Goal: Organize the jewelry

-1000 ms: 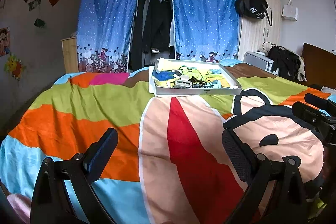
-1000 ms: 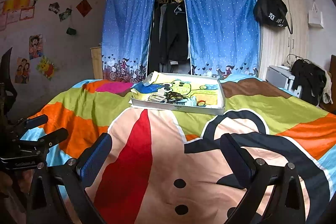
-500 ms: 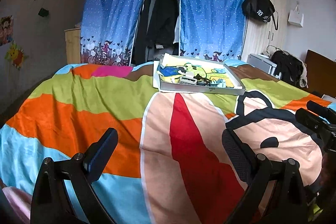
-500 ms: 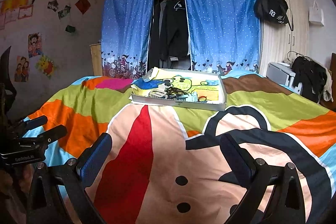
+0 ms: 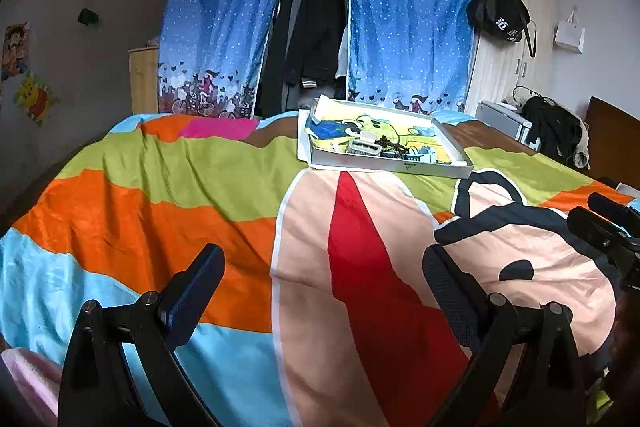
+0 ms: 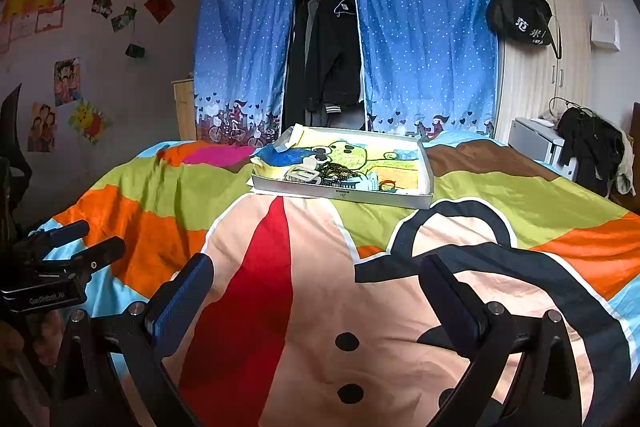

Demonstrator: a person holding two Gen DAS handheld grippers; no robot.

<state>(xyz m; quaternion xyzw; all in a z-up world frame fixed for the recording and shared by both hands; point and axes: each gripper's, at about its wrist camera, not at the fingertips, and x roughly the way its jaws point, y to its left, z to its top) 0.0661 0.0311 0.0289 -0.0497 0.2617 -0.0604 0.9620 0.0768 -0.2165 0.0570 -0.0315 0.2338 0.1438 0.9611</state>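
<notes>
Jewelry (image 6: pixel 334 173) sits bunched in a white tray (image 6: pixel 340 191) at the far middle of the bed (image 6: pixel 280 267), on the tray's near-left part; a pale comb-like clip (image 6: pixel 298 173) lies at the left of the pile, dark beads in the middle, something small and orange-red at the right. Pieces are heaped together, touching, too small to tell apart. Judgement: this fits either a pile waiting to be sorted or things gathered into the tray as the end state; pictures don't settle which.

Pose, left to right. Left claw (image 5: pixel 320 279): fingers wide apart, holding nothing, low over the near bed, pointing at the tray, well short of it. In the right wrist view it shows at the left edge (image 6: pixel 76 243) with a hand (image 6: pixel 28 343) under it. Right claw (image 6: pixel 316 291): fingers wide apart, holding nothing, low over the near bed, aimed at the tray, well apart from it. Both sit side by side, level, neither touching bed or tray.
</notes>
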